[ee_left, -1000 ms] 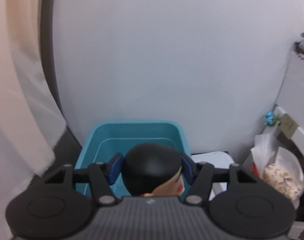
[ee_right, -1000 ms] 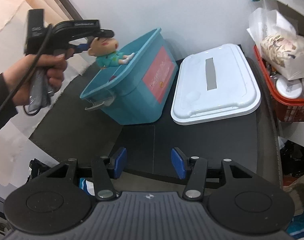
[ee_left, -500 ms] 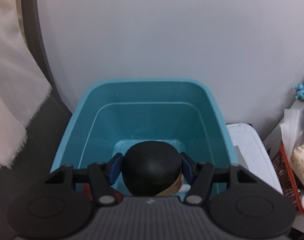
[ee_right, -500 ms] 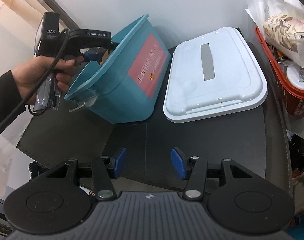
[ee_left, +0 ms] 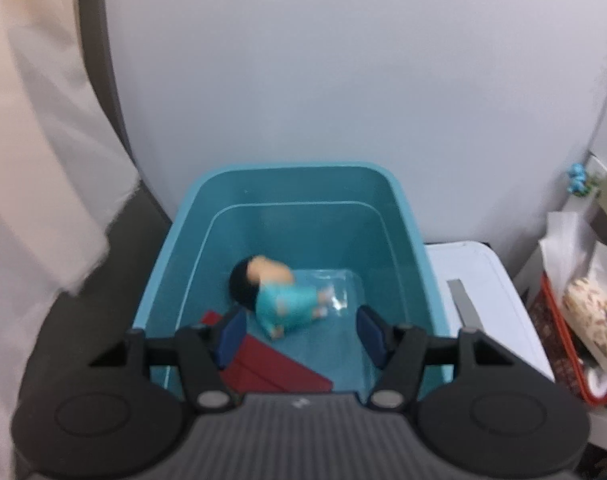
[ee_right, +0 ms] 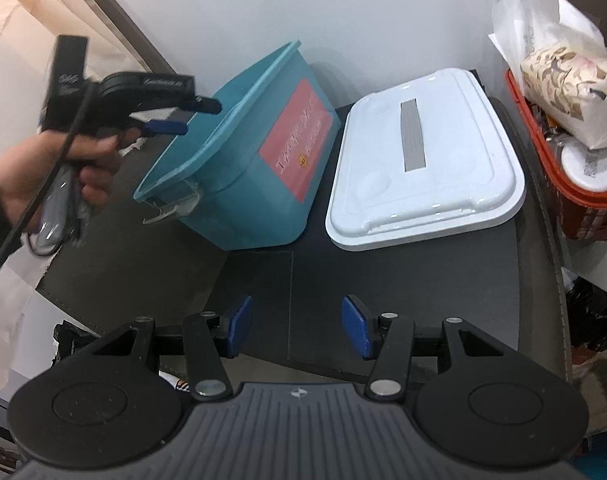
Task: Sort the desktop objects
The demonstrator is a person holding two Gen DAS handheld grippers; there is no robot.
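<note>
A small doll [ee_left: 277,294] with black hair and teal clothes lies inside the teal bin [ee_left: 207,200], blurred, beside a dark red flat item [ee_left: 271,372] and a clear packet [ee_left: 339,292]. My left gripper [ee_left: 301,338] hangs open just above the bin's near rim, nothing between its fingers. In the right wrist view the left gripper [ee_right: 191,118] is held by a hand [ee_right: 63,168] at the teal bin's [ee_right: 243,168] left rim. My right gripper [ee_right: 295,326] stands open and empty over the black mat [ee_right: 383,280].
A white bin lid [ee_right: 423,156] lies on the mat right of the bin. A red basket [ee_right: 575,196] with bags and jars stands at the far right. A white wall is behind, and a pale curtain [ee_left: 35,160] hangs at the left.
My left gripper opened and let go of the doll, which dropped into the bin. The left gripper has pulled up and back from the bin. The right gripper stayed open.
</note>
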